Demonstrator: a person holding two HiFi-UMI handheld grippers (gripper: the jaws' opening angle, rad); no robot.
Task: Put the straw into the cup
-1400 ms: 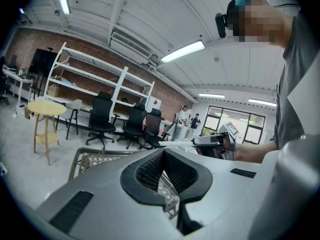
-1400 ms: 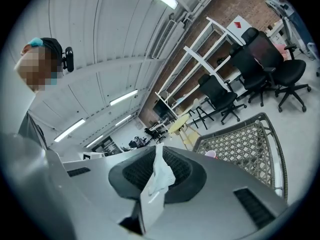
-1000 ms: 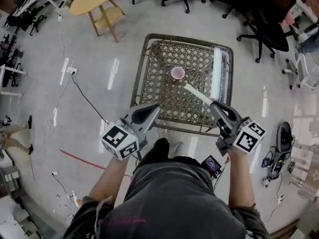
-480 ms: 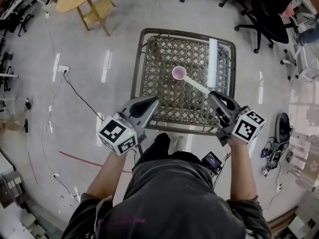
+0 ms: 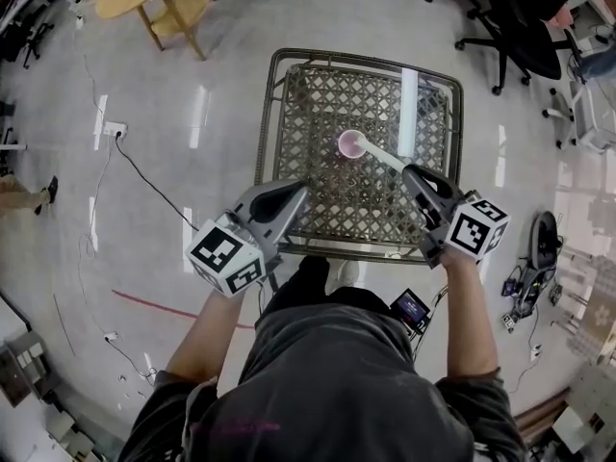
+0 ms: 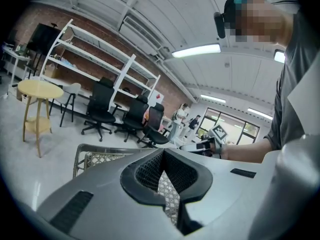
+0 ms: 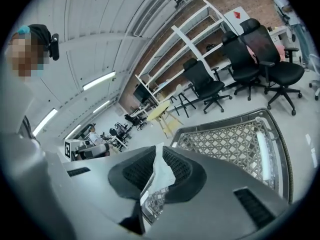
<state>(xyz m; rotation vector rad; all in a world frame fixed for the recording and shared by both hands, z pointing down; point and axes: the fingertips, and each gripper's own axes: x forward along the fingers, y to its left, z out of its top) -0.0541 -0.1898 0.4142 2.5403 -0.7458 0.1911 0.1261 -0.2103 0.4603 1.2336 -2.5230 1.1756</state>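
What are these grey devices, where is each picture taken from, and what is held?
A person holds a hand-held gripper in each hand. The overhead picture comes from a camera on the person's head, looking down. The other two come from cameras riding on each one, looking along its jaws. Below stands a lattice-top table with a pink cup and a long white strip. The right hand-held gripper is shut on a white straw whose far end is at the cup's mouth. The left hand-held gripper is shut and empty.
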